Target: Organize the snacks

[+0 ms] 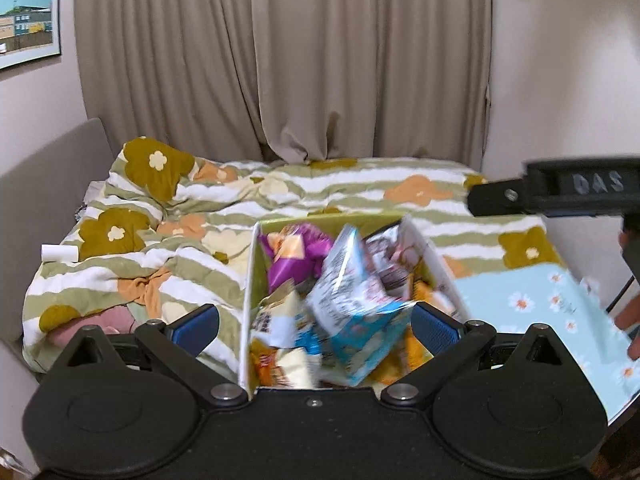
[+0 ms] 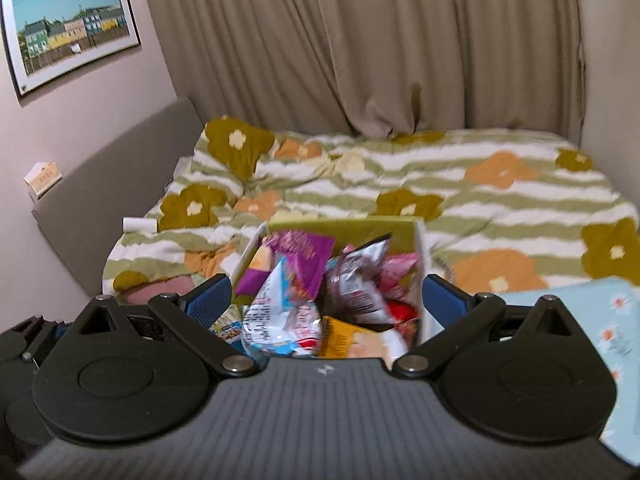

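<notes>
Snack box point(image 1: 250, 280), white walls, green lining, sits on bed near my end, packed with bags: blue-white bag point(image 1: 352, 312) on top, purple bag point(image 1: 292, 260) behind, dark bag point(image 2: 356, 280) toward right wall. My left tongs point(image 1: 316, 322) released, pads wide, nothing gripped. My right tongs point(image 2: 326, 298) likewise released, straddling box. Floral duvet point(image 2: 500, 184) around box; light-blue daisy board point(image 1: 552, 300) just right. Curtain point(image 1: 280, 60) behind bed; framed picture point(image 2: 72, 28) on left wall.
</notes>
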Tool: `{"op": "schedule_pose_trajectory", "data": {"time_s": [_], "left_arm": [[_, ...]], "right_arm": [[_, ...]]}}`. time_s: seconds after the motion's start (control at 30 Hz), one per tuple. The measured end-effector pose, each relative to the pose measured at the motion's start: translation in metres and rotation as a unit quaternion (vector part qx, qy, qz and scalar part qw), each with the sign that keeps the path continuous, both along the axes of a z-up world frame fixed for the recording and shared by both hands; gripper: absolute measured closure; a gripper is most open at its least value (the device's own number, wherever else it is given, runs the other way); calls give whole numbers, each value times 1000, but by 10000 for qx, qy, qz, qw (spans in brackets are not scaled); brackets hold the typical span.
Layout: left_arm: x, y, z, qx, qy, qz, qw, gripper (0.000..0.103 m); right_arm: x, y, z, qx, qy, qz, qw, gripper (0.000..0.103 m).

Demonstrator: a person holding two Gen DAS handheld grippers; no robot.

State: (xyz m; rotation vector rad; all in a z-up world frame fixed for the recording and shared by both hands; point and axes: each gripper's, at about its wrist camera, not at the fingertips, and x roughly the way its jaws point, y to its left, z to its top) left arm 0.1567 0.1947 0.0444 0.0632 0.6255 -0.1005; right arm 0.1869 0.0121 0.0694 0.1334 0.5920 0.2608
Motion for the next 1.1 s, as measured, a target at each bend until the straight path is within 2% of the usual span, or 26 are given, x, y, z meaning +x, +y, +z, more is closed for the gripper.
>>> {"op": "schedule_pose_trajectory", "data": {"time_s": [0.23, 0.53, 0.8, 1.1], "left_arm": [[-35, -28, 22, -163, -194, 183, 9995, 0], [-77, -64, 22, -71, -399, 220, 9989, 0], [-93, -80, 6, -57, -234, 110, 9996, 0], [-101, -87, -1, 16, -186, 74, 9998, 0]], "right_arm": [[-59, -53, 22, -302, -477, -373, 9977, 0], [-110, -96, -4, -818, -97, -773, 9936, 0], [-132, -113, -35, -891, 378, -1106, 9891, 0], [-145, -121, -44, -865, 497, -1220, 9875, 0]]}}
